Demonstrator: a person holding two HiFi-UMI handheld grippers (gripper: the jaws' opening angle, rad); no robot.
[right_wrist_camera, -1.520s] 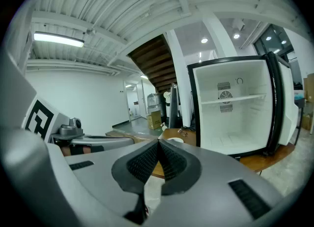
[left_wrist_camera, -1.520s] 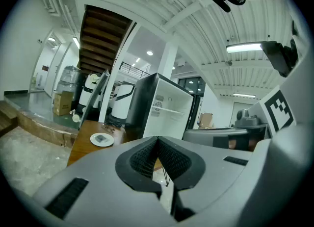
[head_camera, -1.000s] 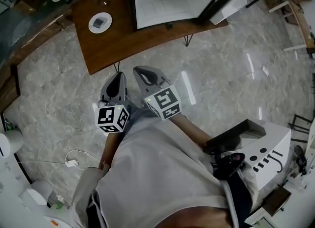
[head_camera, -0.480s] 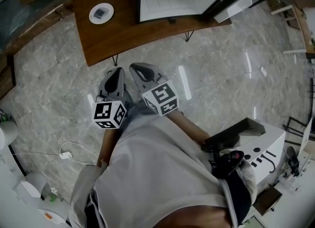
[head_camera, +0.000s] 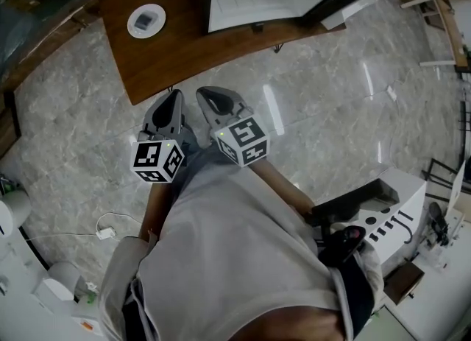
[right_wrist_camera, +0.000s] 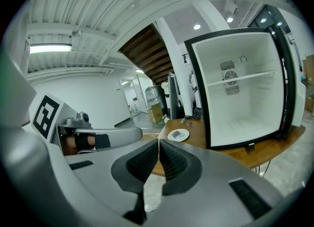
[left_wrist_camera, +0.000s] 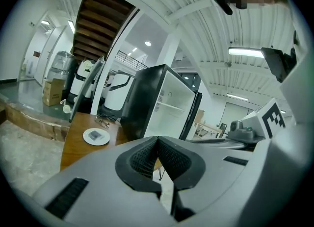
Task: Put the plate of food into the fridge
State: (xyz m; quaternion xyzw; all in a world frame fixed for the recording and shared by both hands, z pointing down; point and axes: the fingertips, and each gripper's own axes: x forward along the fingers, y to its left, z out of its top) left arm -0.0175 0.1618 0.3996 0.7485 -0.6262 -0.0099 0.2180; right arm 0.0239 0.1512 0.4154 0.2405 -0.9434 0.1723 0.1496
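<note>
Both the left gripper and right gripper are closed, empty — the plate of food sits ahead, a bit left, nearer the left one

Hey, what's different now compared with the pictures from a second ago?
Very little. The left gripper and right gripper seem to have edged slightly forward towards the brown wooden table, and the head view shifted along with them. Nothing was taken hold of or let go: both pairs of jaws are shut and empty. The white plate of food stays on the table beside the open white fridge.
</note>
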